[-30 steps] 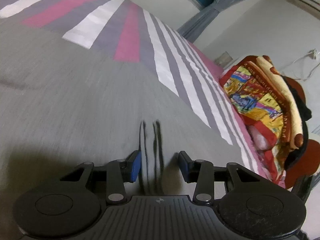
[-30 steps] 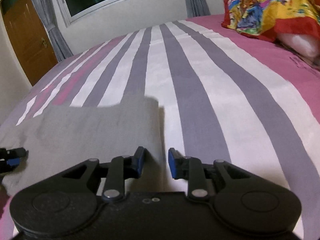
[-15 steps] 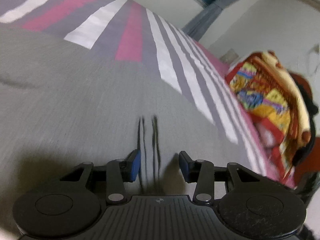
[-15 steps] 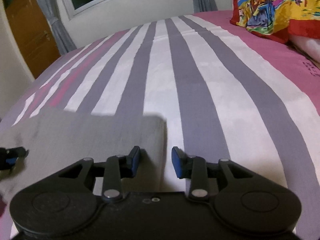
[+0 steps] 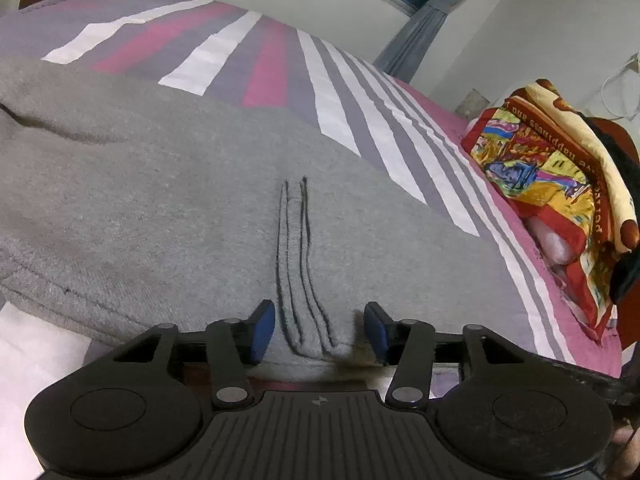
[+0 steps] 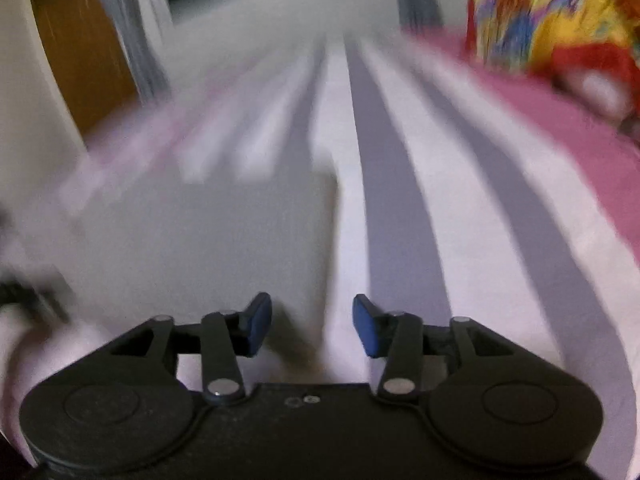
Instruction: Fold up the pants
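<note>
The grey fleece pants (image 5: pixel 168 208) lie spread flat on the bed with the pink, white and grey striped sheet (image 5: pixel 360 120), covering most of the lower half of the left wrist view. Two dark stitched lines (image 5: pixel 296 256) run along the fabric toward the camera and end at the near edge of the garment, which sits between the fingers of the left tool (image 5: pixel 319 332). That tool's blue-padded jaws stand apart on either side of the stitched edge, holding nothing. A soft crease crosses the cloth at the far left. Beyond the pants, a bright yellow, red and blue patterned blanket (image 5: pixel 552 184) is heaped at the right edge of the bed, near a grey curtain (image 5: pixel 416 36) and a pale wall.

The right wrist view is heavily blurred. In it the right tool (image 6: pixel 312 328) is also spread open and empty, low over the sheet. A straight-edged grey corner of the pants (image 6: pixel 224 240) lies ahead and to its left; its right edge runs down between the two pads. A brown wooden door (image 6: pixel 80 52) shows at the far left, and the colourful blanket (image 6: pixel 560 20) at the upper right.
</note>
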